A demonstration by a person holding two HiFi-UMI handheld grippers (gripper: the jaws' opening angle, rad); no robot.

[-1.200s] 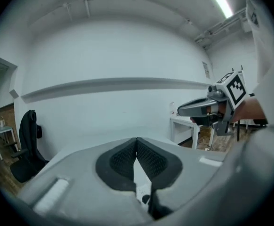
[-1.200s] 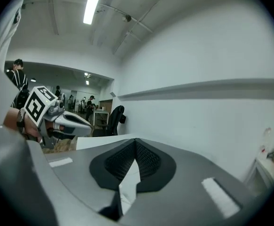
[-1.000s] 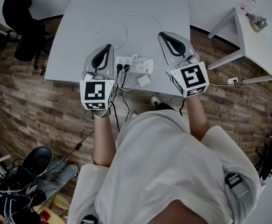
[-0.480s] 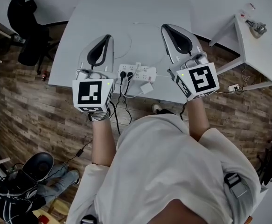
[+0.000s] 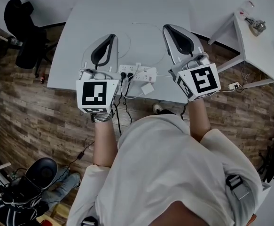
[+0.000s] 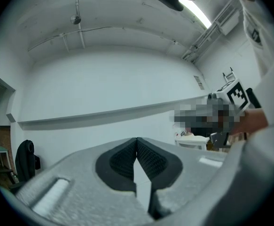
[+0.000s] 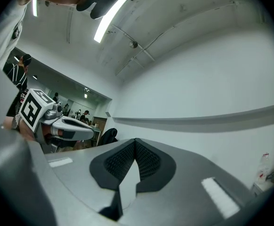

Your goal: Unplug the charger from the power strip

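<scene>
A white power strip (image 5: 137, 72) lies near the front edge of the pale grey table (image 5: 80, 22), with two black plugs (image 5: 126, 76) in its left end. A small white charger block (image 5: 146, 89) sits by the table's edge in front of the strip, and thin white cable runs from it. Whether the charger sits in a socket I cannot tell. My left gripper (image 5: 110, 36) (image 6: 137, 140) hovers left of the strip, shut and empty. Right of the strip, my right gripper (image 5: 167, 28) (image 7: 136, 141) is held above the table, also shut on nothing. Both gripper views look level at a white wall.
A thin white cable loop (image 5: 146, 25) lies on the table behind the strip. A black office chair (image 5: 21, 32) stands at far left, a white side table (image 5: 254, 41) at right. Black cords (image 5: 120, 112) hang off the front edge. Bags (image 5: 28, 182) lie on the wood floor.
Both grippers have risen from beside the power strip and now look larger in the head view. Over the last half second they hardly shifted. The strip and charger lie as before.
</scene>
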